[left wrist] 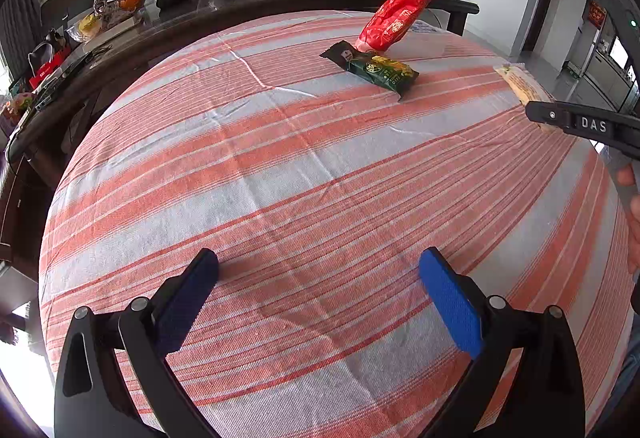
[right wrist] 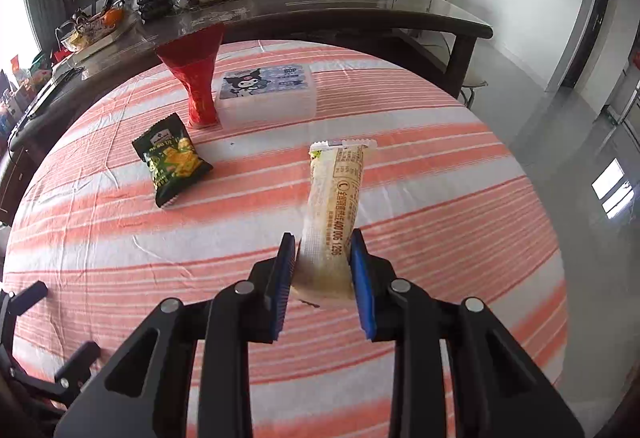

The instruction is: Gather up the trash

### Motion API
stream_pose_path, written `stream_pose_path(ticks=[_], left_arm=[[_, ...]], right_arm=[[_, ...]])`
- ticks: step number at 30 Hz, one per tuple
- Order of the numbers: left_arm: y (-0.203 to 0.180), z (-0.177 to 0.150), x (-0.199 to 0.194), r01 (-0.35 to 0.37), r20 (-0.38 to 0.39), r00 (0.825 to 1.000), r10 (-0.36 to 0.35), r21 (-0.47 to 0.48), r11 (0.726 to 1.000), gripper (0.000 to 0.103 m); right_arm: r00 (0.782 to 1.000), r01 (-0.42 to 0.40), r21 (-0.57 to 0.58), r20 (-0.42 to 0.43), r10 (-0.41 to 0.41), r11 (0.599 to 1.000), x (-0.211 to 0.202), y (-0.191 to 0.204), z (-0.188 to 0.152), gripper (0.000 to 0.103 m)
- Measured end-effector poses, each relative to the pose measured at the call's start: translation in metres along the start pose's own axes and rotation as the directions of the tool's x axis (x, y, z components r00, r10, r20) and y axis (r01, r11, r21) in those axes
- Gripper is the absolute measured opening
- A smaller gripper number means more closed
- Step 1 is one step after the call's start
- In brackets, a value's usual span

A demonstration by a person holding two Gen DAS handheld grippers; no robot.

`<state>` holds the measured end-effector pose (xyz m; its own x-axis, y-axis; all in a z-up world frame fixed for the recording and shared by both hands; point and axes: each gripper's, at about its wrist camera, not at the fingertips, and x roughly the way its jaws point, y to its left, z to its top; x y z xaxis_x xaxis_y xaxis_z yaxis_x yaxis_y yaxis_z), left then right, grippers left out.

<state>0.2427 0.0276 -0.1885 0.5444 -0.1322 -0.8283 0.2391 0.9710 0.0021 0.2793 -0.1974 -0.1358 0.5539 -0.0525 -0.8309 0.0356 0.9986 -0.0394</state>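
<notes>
The right claw (right wrist: 323,270) is clamped on the near end of a long, pale yellow plastic snack wrapper (right wrist: 334,205), light, crinkly and floppy, lifted off the striped bench (right wrist: 460,197), while the left claw (left wrist: 318,270) gapes empty.

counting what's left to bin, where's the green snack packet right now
The green snack packet lies flat on the striped tablecloth, left of centre in the right wrist view, just in front of the red bag and left of the right gripper's beige wrapper.
</notes>
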Motion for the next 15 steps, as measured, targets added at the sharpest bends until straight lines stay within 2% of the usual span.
stream_pose_path(ticks=[2, 4, 6, 9, 11, 15], left_arm=[[0.0, 0.0, 0.0, -0.002, 0.0, 1.0, 0.002, 0.001, 1.0, 0.099], [-0.001, 0.001, 0.0, -0.007, 0.0, 1.0, 0.007, -0.003, 1.0, 0.099], [-0.002, 0.006, 0.002, -0.015, -0.004, 1.0, 0.015, -0.014, 1.0, 0.099], [-0.013, 0.027, 0.006, 0.029, -0.015, 0.999, -0.029, -0.036, 0.999, 0.099], [-0.025, 0.051, 0.009, 0.06, 0.005, 0.998, -0.06, -0.063, 0.996, 0.099], [-0.046, 0.105, 0.033, 0.08, 0.021, 0.997, -0.078, -0.161, 0.984, 0.099]], right_arm=[[1.0, -0.008, 0.007, 0.009, 0.008, 1.0, -0.005, -0.009, -0.016, 0.032], [0.999, -0.017, 0.019, 0.033, 0.017, 1.0, -0.01, -0.015, -0.029, 0.068], [0.998, -0.022, 0.016, 0.052, 0.022, 1.0, -0.013, -0.016, -0.038, 0.079], [0.998, -0.048, 0.007, 0.03, 0.048, 0.999, -0.01, -0.013, -0.044, 0.082], [0.998, -0.063, 0.015, 0.022, 0.063, 0.998, -0.006, -0.014, -0.048, 0.083], [0.996, -0.087, 0.04, 0.005, 0.087, 0.995, -0.001, -0.016, -0.05, 0.086]])
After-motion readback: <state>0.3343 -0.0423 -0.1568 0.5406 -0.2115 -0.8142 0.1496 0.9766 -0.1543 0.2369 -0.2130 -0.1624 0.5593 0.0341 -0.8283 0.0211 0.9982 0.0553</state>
